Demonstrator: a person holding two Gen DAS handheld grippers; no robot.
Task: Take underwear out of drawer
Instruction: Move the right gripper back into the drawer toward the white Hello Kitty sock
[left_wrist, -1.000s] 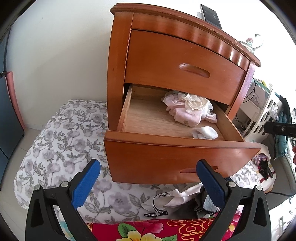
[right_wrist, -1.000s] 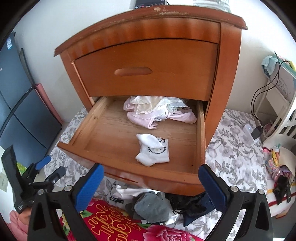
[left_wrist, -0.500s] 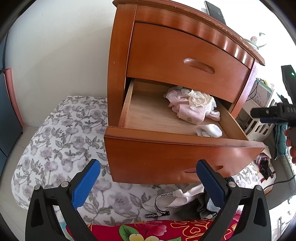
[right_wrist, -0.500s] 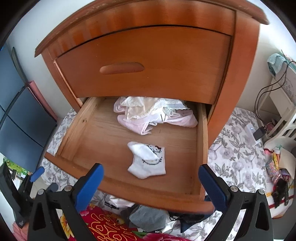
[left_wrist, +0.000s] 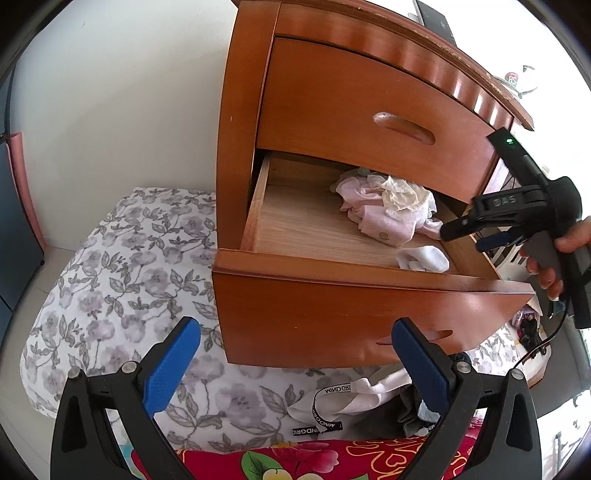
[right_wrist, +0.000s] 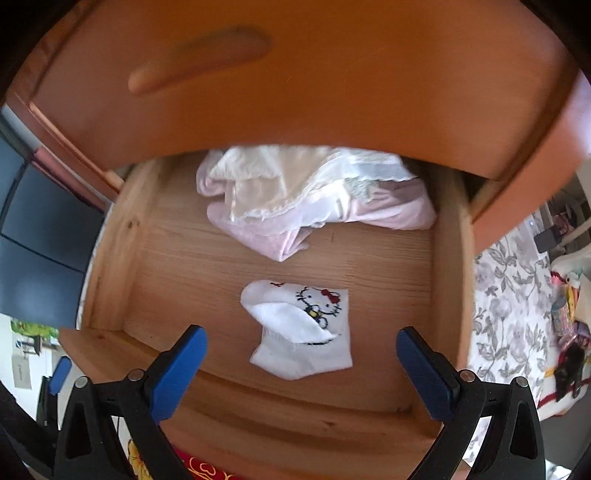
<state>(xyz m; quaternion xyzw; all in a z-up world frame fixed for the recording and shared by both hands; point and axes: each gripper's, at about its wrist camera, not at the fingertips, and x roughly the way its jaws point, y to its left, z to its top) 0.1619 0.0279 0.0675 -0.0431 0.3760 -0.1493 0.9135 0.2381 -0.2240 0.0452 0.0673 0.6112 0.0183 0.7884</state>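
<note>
My right gripper (right_wrist: 301, 363) is wide open, holding nothing, over the open drawer (right_wrist: 122, 243). In it: white sock (right_wrist: 299, 328) in front, pink & cream underwear (right_wrist: 314, 199) at the back. Left gripper (left_wrist: 295, 360) also open, empty, outside the drawer front.

A plain white wall (left_wrist: 122, 110) stands ahead of me, bright with daylight. The orange-brown wooden nightstand (left_wrist: 240, 122) sits against it, a grey floral bedsheet (left_wrist: 122, 280) spread beneath.

A white cartoon-print sock (right_wrist: 301, 328) lies flat. Below, a floral sheet (left_wrist: 122, 280) carries a lanyard (left_wrist: 325, 410), grey cloth, possibly clothing (left_wrist: 406, 410), and a red blanket (left_wrist: 332, 458).
</note>
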